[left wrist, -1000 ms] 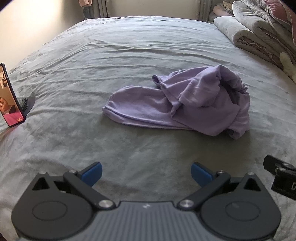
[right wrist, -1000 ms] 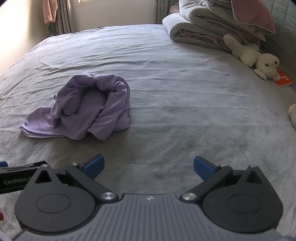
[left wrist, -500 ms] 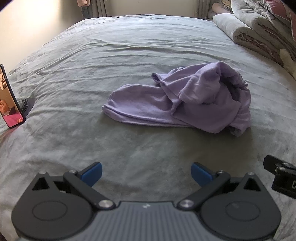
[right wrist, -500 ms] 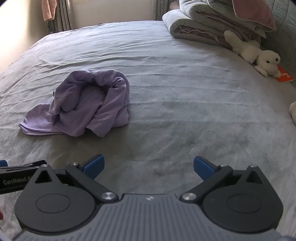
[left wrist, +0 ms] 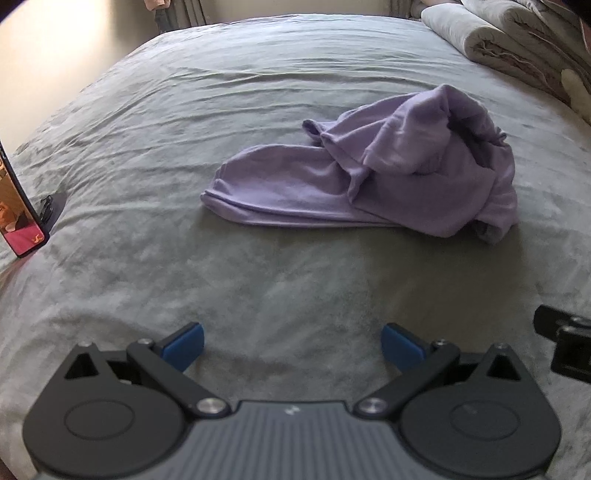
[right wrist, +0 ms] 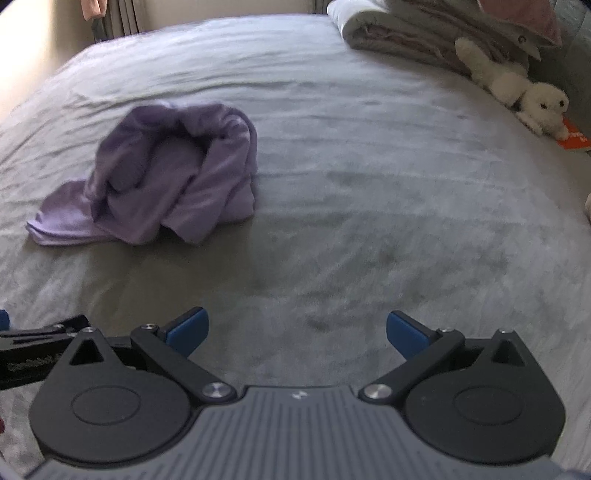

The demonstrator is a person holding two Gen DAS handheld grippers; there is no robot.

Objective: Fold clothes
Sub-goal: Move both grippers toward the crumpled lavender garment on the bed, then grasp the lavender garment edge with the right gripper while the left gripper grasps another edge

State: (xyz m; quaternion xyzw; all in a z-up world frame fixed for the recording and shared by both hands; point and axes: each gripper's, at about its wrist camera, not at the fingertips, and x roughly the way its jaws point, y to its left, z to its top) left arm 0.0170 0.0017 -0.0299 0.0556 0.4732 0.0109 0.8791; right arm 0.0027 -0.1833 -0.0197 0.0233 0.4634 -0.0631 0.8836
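Nearest, the left gripper (left wrist: 291, 347) and right gripper (right wrist: 297, 334) hover over the bed (left wrist: 295, 280), jaws spread, holding nothing. Beyond them, mid-bed, lies the crumpled purple garment (left wrist: 373, 177). A folded duvet (right wrist: 410, 33) sits at the far right corner.

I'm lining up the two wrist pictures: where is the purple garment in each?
Left wrist: the purple garment lies crumpled right of centre, in the upper half.
Right wrist: it lies left of centre, its bunched end toward the middle.
Shared landmark: the folded duvet at the top right of the bed.
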